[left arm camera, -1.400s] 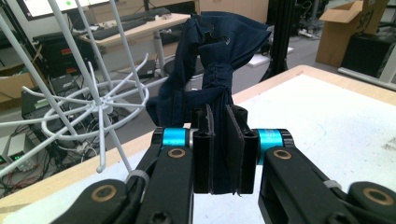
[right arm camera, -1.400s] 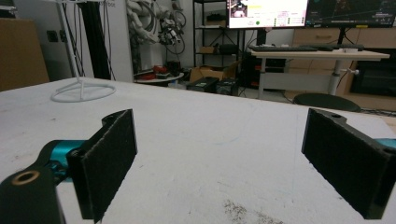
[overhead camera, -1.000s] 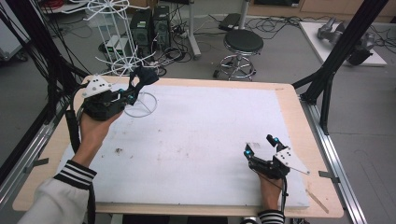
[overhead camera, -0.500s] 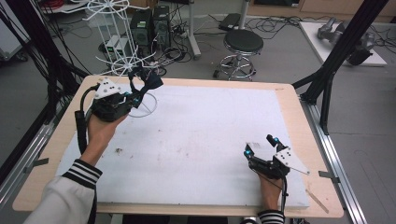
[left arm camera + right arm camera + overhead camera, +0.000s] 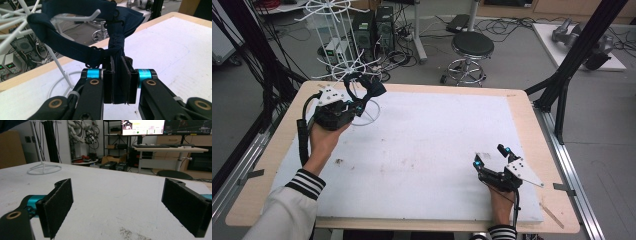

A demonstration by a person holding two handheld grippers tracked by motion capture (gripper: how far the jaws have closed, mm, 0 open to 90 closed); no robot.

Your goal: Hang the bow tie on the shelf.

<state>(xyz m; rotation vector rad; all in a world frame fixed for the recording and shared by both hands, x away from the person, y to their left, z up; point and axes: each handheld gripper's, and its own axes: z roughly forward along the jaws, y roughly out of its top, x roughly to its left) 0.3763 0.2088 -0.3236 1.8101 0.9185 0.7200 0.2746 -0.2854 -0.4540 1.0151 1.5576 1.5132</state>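
So the left gripper [image 5: 120, 82] has its jaws pinched tight on the knot of a dark navy fabric bow tie with a strap loop [image 5: 82, 47], holding it up at the far left corner of the table, right against the white wire display rack with hook arms [image 5: 343, 65]. From the left gripper view, one white hook [image 5: 82, 17] is poking through the strap loop, so it looks like the hanging step is basically underway.

If I were doing it, I'd lower the loop until the strap sits in the bend of the hook, then let go slowly. Release too early or too high and it'll probably slide off the tip. Also wouldn't tug, that rack looks light.

The right gripper [image 5: 493, 159] sits spread wide, holding nothing, on the white foam-board tabletop [image 5: 437, 140] near the right front corner, well apart from all this.
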